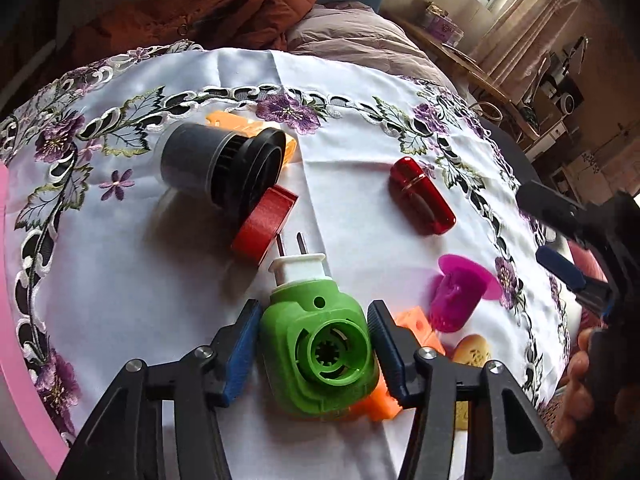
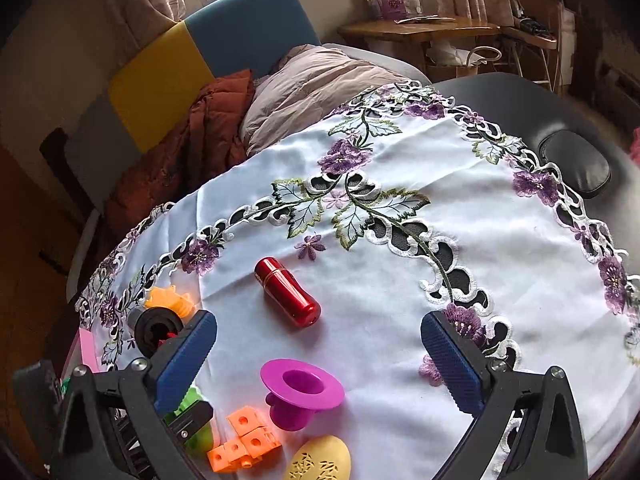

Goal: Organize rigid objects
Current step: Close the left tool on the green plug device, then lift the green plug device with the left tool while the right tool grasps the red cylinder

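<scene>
A green plug-in device (image 1: 318, 352) with a white two-pin plug lies on the embroidered tablecloth (image 1: 160, 280). My left gripper (image 1: 312, 344) straddles it, jaws close on both sides with narrow gaps, not clamped. My right gripper (image 2: 320, 360) is wide open and empty above the cloth; it also shows in the left wrist view (image 1: 560, 236). A magenta funnel-shaped piece (image 2: 300, 390) lies between its fingers, untouched. A red capsule (image 2: 288, 292) lies beyond. Orange cubes (image 2: 244, 440) and a yellow egg-shaped piece (image 2: 320, 462) sit near its base. The green device (image 2: 194, 416) peeks behind the left finger.
A grey and black cylinder (image 1: 224, 164), a red ring-shaped part (image 1: 266, 224) and an orange piece (image 1: 248, 126) lie at the far left. A pink edge (image 1: 16, 340) borders the table's left. Bedding (image 2: 312, 84) and a rust jacket (image 2: 192, 140) lie behind.
</scene>
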Tool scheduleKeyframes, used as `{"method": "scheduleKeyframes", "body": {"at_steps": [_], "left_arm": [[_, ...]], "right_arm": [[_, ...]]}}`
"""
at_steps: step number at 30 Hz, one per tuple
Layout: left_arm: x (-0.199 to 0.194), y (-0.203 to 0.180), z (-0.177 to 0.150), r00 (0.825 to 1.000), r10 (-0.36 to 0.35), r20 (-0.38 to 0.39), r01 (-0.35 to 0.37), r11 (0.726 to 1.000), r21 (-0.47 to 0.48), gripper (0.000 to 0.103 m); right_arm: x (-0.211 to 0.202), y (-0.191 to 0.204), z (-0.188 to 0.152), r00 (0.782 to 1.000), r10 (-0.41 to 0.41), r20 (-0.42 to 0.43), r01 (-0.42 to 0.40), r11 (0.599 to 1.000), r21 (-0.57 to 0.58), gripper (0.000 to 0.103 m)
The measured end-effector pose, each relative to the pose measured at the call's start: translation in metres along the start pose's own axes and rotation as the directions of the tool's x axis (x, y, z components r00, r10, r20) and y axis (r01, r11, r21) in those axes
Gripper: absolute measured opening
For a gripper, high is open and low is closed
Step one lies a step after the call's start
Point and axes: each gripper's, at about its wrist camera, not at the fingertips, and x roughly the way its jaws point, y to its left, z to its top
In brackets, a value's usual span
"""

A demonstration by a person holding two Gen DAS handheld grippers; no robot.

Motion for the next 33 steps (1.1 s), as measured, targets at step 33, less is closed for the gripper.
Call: {"method": "scheduleKeyframes", "body": {"at_steps": [33], "left_arm": [[-0.048, 0.027, -0.093, 0.992, 0.015, 0.121, -0.027, 0.995, 0.099, 0.053]], "right_arm": [[0.025, 0.014, -0.013, 0.992, -0.019, -0.122, 0.01, 0.997, -0.075, 0.064]]}}
